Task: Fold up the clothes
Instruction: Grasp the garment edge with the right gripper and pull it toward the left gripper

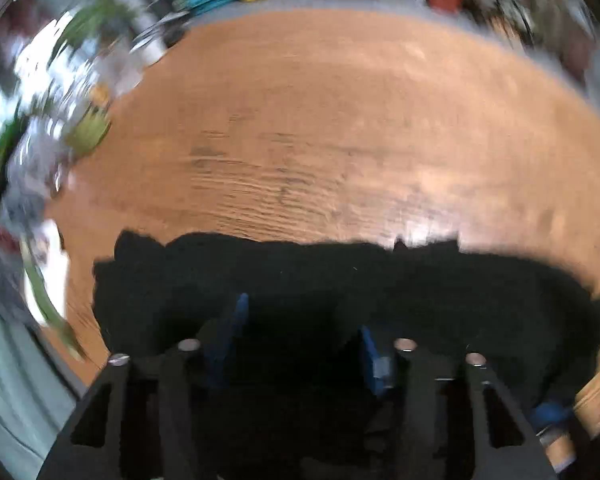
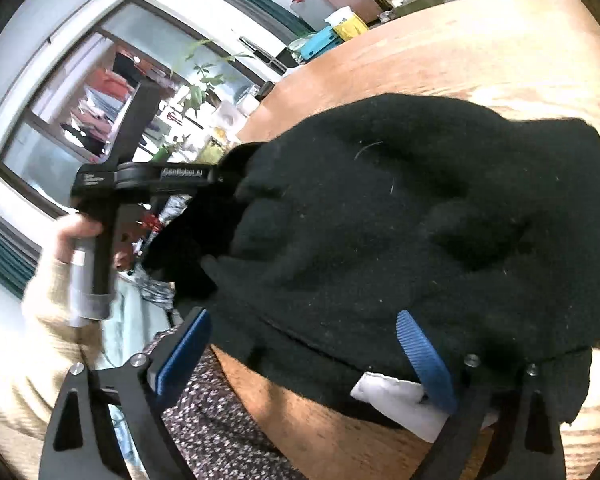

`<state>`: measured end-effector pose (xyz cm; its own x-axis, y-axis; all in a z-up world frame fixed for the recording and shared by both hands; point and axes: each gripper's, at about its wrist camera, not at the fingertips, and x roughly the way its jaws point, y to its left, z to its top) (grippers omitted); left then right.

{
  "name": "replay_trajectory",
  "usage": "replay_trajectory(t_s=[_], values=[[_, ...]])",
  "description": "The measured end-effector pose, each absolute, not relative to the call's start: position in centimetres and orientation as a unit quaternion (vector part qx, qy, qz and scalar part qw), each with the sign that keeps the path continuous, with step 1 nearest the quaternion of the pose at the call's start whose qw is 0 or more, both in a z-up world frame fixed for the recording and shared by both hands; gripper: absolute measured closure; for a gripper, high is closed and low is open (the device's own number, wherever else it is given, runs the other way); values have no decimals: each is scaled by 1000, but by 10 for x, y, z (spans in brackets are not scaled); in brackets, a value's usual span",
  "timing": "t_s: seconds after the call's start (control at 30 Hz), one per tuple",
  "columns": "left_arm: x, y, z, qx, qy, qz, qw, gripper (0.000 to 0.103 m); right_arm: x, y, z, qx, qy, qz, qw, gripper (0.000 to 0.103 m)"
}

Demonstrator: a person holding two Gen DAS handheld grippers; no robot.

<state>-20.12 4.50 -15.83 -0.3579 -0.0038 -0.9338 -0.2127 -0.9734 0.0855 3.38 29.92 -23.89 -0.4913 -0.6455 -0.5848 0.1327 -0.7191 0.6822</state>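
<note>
Garment: 1 black knit piece (image 2: 399, 220) heaped on the wooden table (image 2: 479, 48)
Grippers: 2
Left gripper (image 1: 300, 344): jaws apart over the cloth
Right gripper (image 2: 303, 360): jaws apart
White label (image 2: 395, 400): 1

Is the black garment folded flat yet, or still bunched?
Still bunched: in the right wrist view the black garment sits heaped with deep creases on the wooden table, one edge lifted toward the left gripper.

black gripper frames are showing silver screws at six o'clock, blue ribbed pads (image 2: 423, 356), and a cream knit sleeve (image 2: 40, 300).
</note>
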Motion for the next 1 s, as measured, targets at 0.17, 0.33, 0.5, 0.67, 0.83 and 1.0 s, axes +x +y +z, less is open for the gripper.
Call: replay_trajectory(t_s=[0.17, 0.33, 0.5, 0.67, 0.83, 1.0], values=[[-192, 16, -120, -524, 12, 847, 89, 89, 38, 300, -232, 468, -265, -814, 220, 6], [-179, 5, -115, -526, -35, 842, 114, 97, 24, 276, -215, 516, -207, -814, 167, 22], [-150, -15, -116, -503, -85, 850, 133, 97, 6, 262, -163, 476, -216, -837, 163, 44], [-137, -31, -134, -510, -121, 845, 107, 100, -24, 232, -132, 461, -233, -839, 168, 61], [-132, -50, -147, -530, -159, 826, 102, 102, -60, 186, -146, 486, -246, -823, 159, 54], [-127, -60, -149, -534, -159, 823, 110, 102, -94, 173, -182, 515, -303, -791, 131, 53]])
